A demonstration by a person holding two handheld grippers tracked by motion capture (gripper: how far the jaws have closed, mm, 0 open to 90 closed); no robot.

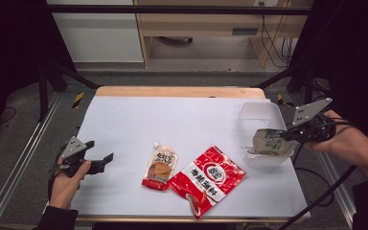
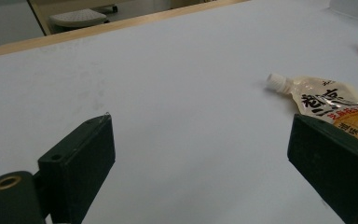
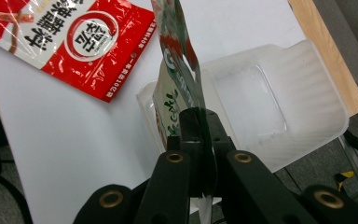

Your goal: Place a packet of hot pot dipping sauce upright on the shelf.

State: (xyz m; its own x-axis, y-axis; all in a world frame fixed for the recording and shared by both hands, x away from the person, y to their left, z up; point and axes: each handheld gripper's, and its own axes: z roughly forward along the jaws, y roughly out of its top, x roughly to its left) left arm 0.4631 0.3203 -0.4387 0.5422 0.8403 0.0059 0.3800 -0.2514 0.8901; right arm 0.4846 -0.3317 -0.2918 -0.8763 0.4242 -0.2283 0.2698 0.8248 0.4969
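White tabletop (image 1: 139, 120) carrying clear plastic tray (image 1: 263, 117) at right edge. Red snack bag (image 1: 207, 178) flat near front, spouted pouch (image 1: 160, 167) touching its left side. Green-white packet (image 1: 268, 142) held over tray's near end, pinched by right tongs (image 1: 287, 136), pressed together on it. Left tongs (image 1: 100, 155) spread, nothing between, hovering at left, well apart from pouch.

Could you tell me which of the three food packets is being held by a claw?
The green-and-white packet, pinched in the right claw over the clear plastic tray.
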